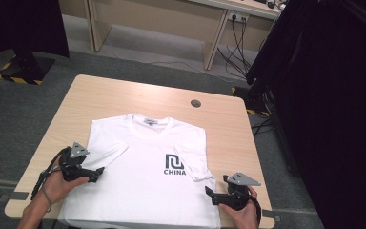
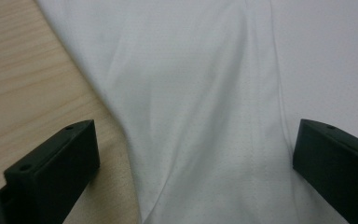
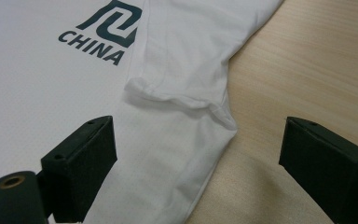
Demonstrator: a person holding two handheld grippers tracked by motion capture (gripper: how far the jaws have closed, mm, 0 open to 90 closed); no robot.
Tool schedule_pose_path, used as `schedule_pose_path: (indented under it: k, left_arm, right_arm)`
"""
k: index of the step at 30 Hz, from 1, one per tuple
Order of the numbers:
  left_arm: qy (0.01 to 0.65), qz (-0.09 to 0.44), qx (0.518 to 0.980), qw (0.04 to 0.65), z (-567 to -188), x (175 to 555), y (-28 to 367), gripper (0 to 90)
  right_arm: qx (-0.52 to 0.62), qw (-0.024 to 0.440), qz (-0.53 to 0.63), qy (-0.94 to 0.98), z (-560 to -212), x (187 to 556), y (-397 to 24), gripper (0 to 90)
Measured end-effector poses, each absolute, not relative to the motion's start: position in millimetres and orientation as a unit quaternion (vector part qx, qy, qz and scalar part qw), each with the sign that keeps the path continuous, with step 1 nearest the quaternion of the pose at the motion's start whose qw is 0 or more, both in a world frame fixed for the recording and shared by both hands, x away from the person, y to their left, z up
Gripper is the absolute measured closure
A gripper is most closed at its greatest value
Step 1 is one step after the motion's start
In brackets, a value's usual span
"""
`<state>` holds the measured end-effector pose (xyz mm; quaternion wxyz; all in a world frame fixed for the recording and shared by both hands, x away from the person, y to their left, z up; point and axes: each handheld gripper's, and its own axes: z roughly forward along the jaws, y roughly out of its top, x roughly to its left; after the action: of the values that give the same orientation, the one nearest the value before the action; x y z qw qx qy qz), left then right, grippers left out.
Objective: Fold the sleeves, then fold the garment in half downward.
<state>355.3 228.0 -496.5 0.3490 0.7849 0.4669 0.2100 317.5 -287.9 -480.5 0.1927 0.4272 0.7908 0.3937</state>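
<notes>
The left tongs [image 1: 98,173] sit at the lower left of the high view and the right tongs [image 1: 209,193] at the lower right, each held in a hand that enters from the bottom edge, and both stand wide open with nothing gripped. Between them lies the white T-shirt [image 1: 143,176], spread flat on the desk [image 1: 219,119] and filling the lower middle of the frame. The left tongs' tips rest at the shirt's left side edge, just below the folded-in sleeve; in the left gripper view the two black jaws flank the cloth, one over bare wood at the lower left, the other over fabric at the right, with a seam running up between them. The right tongs point leftward at the shirt's right side edge; in the right gripper view one jaw hangs over the cloth and the other over the wood, and the folded sleeve hem lies just beyond them. The shirt's long axis runs from the bottom of the high view toward the top, collar [image 1: 150,121] farthest up, the printed "CHINA" logo [image 1: 174,165] facing up and reading upright.
</notes>
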Motion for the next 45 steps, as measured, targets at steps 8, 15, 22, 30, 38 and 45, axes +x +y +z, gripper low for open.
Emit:
schedule_pose_path:
  k: [8,15,22,30,38,45]
  left_arm:
    - [0.467,0.210,0.785,0.349,-496.5,355.3,228.0,0.0]
    - [0.468,0.210,0.784,0.349,-496.5,355.2,227.9,0.0]
    - [0.468,0.210,0.784,0.349,-496.5,355.2,227.9,0.0]
    - [0.468,0.210,0.784,0.349,-496.5,355.2,227.9,0.0]
    - [0.465,0.192,0.789,0.353,-493.7,353.5,226.8,0.2]
    - [0.464,0.203,0.774,0.380,-476.9,355.6,228.0,2.7]
  right_arm:
    - [0.429,0.190,0.394,0.791,-481.8,317.8,-286.9,11.3]
    - [0.424,0.194,0.389,0.795,-481.2,317.1,-286.1,11.3]
    - [0.426,0.192,0.392,0.792,-481.6,317.8,-287.0,11.3]
    - [0.425,0.197,0.382,0.797,-482.8,318.8,-283.4,11.6]
    - [0.436,0.202,0.373,0.793,-482.2,327.3,-282.3,11.8]
    - [0.436,0.209,0.370,0.793,-479.0,337.1,-278.7,12.0]
